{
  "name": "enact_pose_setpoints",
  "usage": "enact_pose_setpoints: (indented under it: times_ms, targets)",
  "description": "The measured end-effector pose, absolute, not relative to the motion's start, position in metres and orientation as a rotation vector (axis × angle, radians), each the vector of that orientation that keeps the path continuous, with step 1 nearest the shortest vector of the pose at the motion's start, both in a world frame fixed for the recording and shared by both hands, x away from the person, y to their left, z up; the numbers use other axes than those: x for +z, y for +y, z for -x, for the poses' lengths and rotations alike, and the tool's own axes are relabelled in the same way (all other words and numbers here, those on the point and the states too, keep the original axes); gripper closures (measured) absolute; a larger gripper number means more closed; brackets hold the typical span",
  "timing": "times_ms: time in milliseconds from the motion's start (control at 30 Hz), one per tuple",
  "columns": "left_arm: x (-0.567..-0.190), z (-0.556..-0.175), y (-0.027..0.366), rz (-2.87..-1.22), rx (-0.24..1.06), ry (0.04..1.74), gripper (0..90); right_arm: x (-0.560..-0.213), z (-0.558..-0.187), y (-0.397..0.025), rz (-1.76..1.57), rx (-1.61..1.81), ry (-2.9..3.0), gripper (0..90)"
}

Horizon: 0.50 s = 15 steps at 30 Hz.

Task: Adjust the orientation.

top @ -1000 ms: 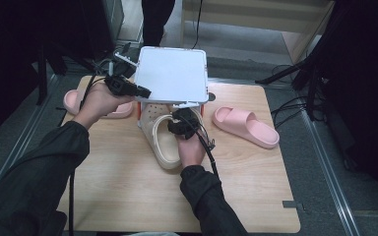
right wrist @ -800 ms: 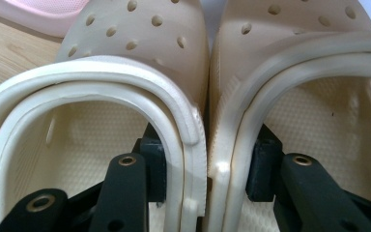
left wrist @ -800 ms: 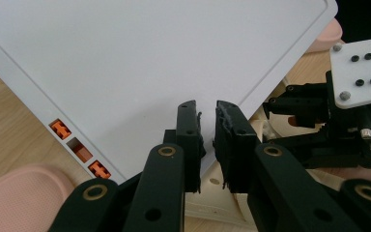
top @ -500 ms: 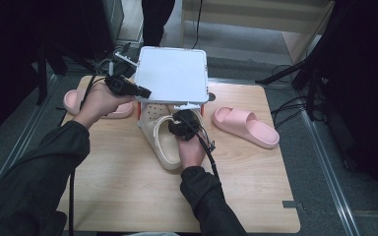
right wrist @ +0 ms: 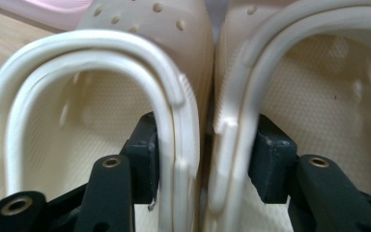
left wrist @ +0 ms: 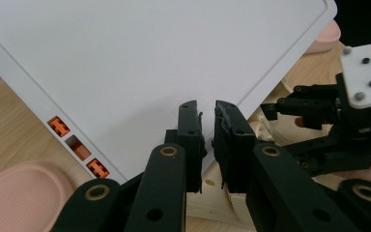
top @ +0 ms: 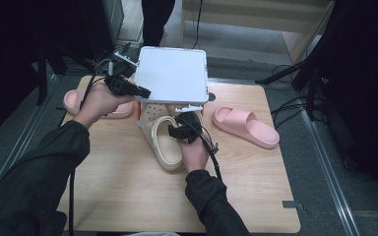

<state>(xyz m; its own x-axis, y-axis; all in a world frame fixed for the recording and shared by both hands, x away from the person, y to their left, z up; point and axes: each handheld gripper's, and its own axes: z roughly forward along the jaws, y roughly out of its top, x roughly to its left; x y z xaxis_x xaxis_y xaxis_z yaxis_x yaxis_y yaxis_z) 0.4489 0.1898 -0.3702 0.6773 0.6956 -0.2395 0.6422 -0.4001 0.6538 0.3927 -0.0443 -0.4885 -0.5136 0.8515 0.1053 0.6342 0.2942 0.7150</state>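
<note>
Jaws of the right gripper [right wrist: 205, 169] pinch the two inner walls of a pair of cream clogs [right wrist: 193, 87], one jaw inside each shoe, the walls pressed together between them. In the high view this right gripper [top: 183, 129] sits at the bench centre, the clogs [top: 165, 142] lying side by side under it with toes toward 12 o'clock, tucked beneath the white lid.

Jaws of the left gripper [left wrist: 207, 121] stand nearly pressed together, a thin slit between them, at the lower edge of a white lid [left wrist: 140, 53]; whether they clamp that edge cannot be told. In the high view the left gripper [top: 145, 92] meets the lid [top: 172, 73] at the lid's 9 o'clock side.

Lid: flat, square, rounded corners, raised above a rack; orange clips [left wrist: 58, 126] show along its rim.

Pink slipper [top: 246, 126]: on the bench at 3 o'clock of the clogs, well apart from them.

Second pink slipper [top: 93, 105]: at 9 o'clock, partly covered by the person's left hand [top: 98, 101].

Bench [top: 128, 196]: light wood, rounded corners, bare toward 6 o'clock. Dark sleeves enter from 6 o'clock.
</note>
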Motion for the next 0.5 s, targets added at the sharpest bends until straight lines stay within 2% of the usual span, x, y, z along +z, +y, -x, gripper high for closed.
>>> enact_pose_setpoints:
  times_ms: [167, 333, 500]
  targets:
    - [-0.370, -0.449, 0.190, -2.145, 0.093, 1.024, 80.8, -0.484, -0.375, -0.055, -1.287, 1.038, 2.301, 51.7]
    - [-0.369, -0.448, 0.190, -2.147, 0.094, 1.032, 80.7, -0.473, -0.354, -0.074, -1.243, 1.089, 2.320, 56.0]
    - [-0.369, -0.448, 0.190, -2.159, 0.100, 1.029, 80.7, -0.462, -0.332, -0.091, -1.212, 1.144, 2.337, 65.4]
